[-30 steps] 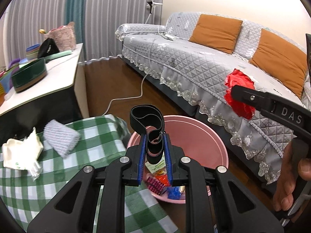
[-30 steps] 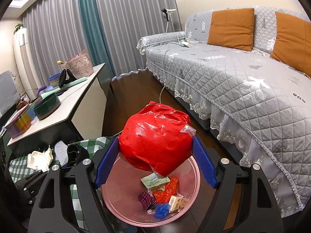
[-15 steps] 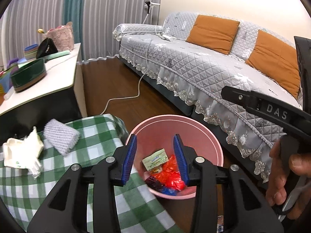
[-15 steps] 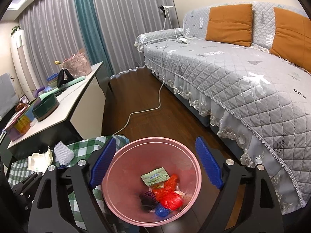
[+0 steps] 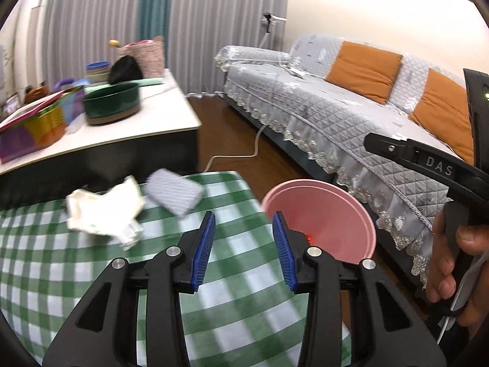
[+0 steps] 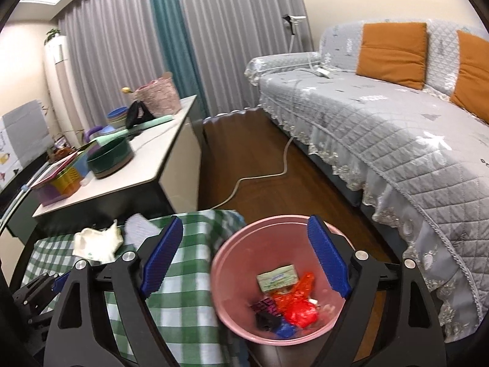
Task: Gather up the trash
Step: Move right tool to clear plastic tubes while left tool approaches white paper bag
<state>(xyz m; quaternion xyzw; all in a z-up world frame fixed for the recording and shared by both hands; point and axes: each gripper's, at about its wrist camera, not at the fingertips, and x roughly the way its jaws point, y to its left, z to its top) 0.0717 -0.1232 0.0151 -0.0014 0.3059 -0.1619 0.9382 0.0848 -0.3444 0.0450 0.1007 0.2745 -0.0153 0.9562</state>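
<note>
A pink bin (image 6: 275,278) stands on the floor beside a table with a green checked cloth (image 5: 91,275). In it lie a red wrapper (image 6: 298,304), a pale green packet (image 6: 276,276) and dark scraps. On the cloth lie a crumpled white paper (image 5: 102,211) and a grey mesh wad (image 5: 174,194). My left gripper (image 5: 243,250) is open and empty above the cloth's right edge. My right gripper (image 6: 244,260) is open and empty above the bin's left rim. The bin (image 5: 318,214), the paper (image 6: 96,241) and the wad (image 6: 137,231) show in both views.
A grey quilted sofa (image 6: 382,116) with orange cushions runs along the right. A white sideboard (image 5: 101,134) behind the table bears a dark green bowl (image 5: 111,102), coloured boxes and a pink basket. A white cable (image 6: 259,177) lies on the wood floor.
A second ago my left gripper held a black band and my right held a red bag; both opened and dropped them into the bin. Both grippers have since swung left toward the table.
</note>
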